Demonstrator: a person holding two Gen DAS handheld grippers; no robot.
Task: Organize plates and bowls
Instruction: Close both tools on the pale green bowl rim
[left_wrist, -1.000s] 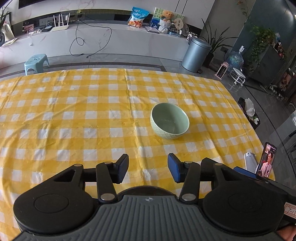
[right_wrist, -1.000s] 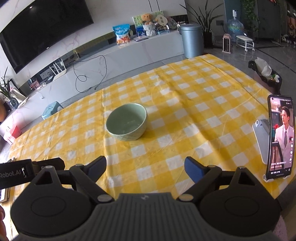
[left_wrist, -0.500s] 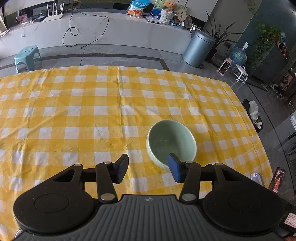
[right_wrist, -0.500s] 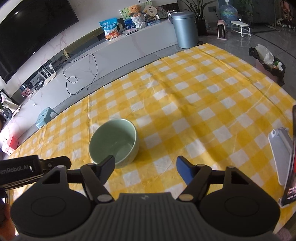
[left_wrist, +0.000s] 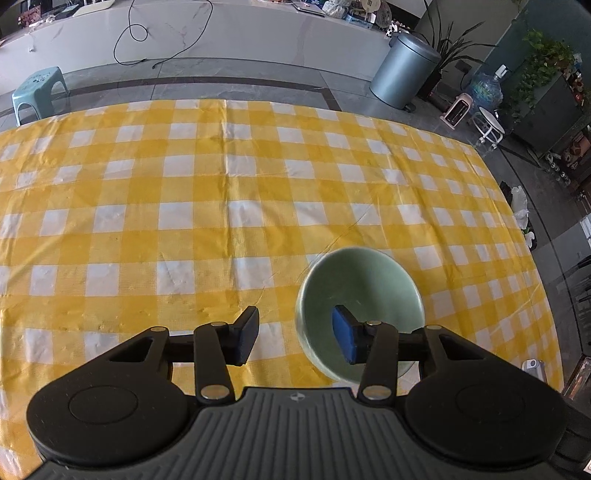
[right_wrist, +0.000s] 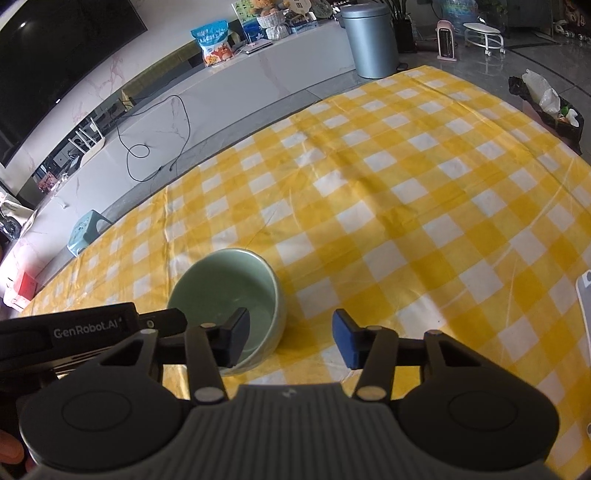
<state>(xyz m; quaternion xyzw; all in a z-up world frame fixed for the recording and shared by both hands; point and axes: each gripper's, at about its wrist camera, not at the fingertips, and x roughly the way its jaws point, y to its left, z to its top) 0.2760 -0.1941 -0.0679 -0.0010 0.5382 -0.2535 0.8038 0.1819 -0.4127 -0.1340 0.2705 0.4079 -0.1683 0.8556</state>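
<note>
A pale green bowl (left_wrist: 362, 280) stands upright and empty on the yellow checked tablecloth (left_wrist: 184, 221). My left gripper (left_wrist: 295, 328) straddles its left wall, with the blue right pad (left_wrist: 343, 339) inside the bowl and the other finger outside. The jaws are closing and a gap remains at the rim. In the right wrist view the bowl (right_wrist: 221, 280) sits low on the left. My right gripper (right_wrist: 290, 332) straddles its right wall, left finger inside, blue pad (right_wrist: 343, 343) outside. These jaws are closing too and do not press on the wall. The left gripper's black body (right_wrist: 88, 328) shows beside it.
A phone stand (right_wrist: 585, 295) pokes in at the table's right edge, also visible as a grey stand (left_wrist: 532, 367). Beyond the far table edge are a blue stool (left_wrist: 37, 88), a grey bin (left_wrist: 402, 70) and a long low counter (right_wrist: 221, 96).
Both grippers came forward and down onto the bowl, which now sits low in both views. Each has one finger inside it. The right jaws have narrowed a lot, the left only slightly.
</note>
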